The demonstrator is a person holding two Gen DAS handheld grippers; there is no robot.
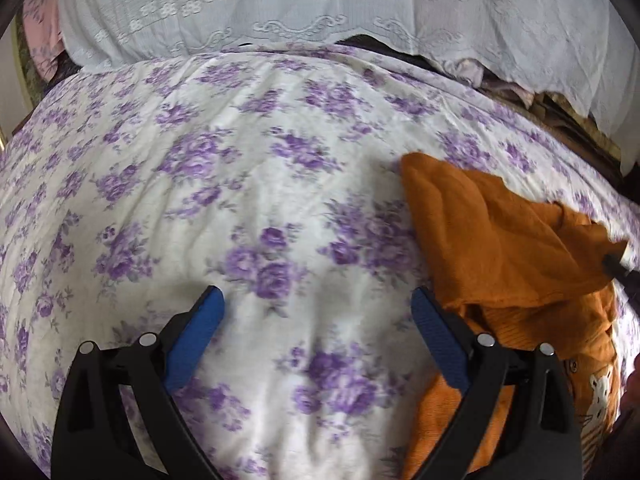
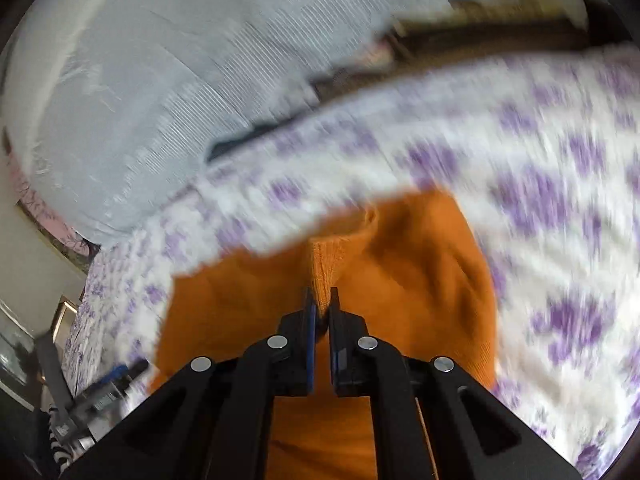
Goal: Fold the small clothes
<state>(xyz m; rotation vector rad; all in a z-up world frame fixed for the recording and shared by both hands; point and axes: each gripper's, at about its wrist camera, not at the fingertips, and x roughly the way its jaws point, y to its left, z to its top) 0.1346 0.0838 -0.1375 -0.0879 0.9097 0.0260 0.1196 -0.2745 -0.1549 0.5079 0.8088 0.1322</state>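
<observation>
An orange knit garment (image 1: 492,232) lies on the floral bedsheet (image 1: 240,160) at the right, one flap lifted and folded over. A white animal print (image 1: 600,392) shows on its lower part. My left gripper (image 1: 316,296) hovers open over bare sheet just left of the garment, nothing between its blue pads. At the right edge of that view the right gripper's tip (image 1: 618,266) pinches the raised flap. In the right wrist view my right gripper (image 2: 321,294) is shut on a ribbed edge of the orange garment (image 2: 420,260), which hangs beneath it; this view is blurred.
A white lace-trimmed cover (image 1: 280,0) is bunched along the far side of the bed. Darker bedding and wood show beyond it at the back right (image 1: 560,112). The purple-flowered sheet (image 2: 540,160) spreads wide to the left and far side of the garment.
</observation>
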